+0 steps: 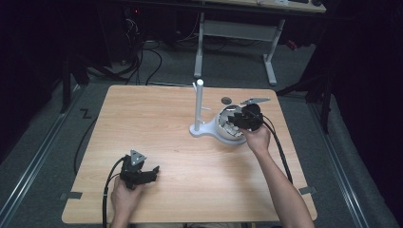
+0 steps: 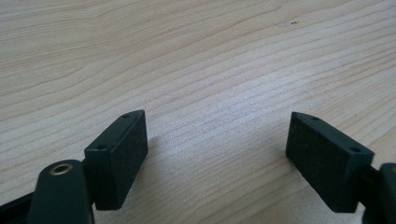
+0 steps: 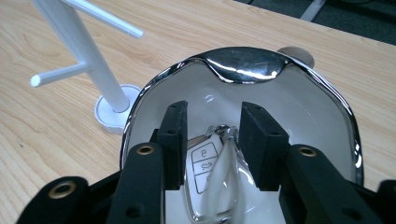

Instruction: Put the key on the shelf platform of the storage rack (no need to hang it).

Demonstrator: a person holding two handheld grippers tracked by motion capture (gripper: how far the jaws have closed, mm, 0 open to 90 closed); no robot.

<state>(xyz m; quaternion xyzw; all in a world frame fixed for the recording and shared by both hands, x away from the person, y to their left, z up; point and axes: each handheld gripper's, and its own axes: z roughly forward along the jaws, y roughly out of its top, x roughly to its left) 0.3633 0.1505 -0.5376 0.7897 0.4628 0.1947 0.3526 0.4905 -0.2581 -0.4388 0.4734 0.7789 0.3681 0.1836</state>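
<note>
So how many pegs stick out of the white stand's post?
2 show: in the right gripper view, one peg angles up near the post's top, another peg juts out lower, on the opposite side. More may be hidden above the frame.

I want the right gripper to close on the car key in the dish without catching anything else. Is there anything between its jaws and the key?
Nothing visible blocks it. The right gripper hangs inside the white dish, jaws apart on either side of the car key. A pale loop attached to the key lies over it, between the jaws.

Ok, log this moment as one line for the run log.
right gripper: jaws around white car key fob in chrome-rimmed white tray | left gripper: open over wooden table
</note>
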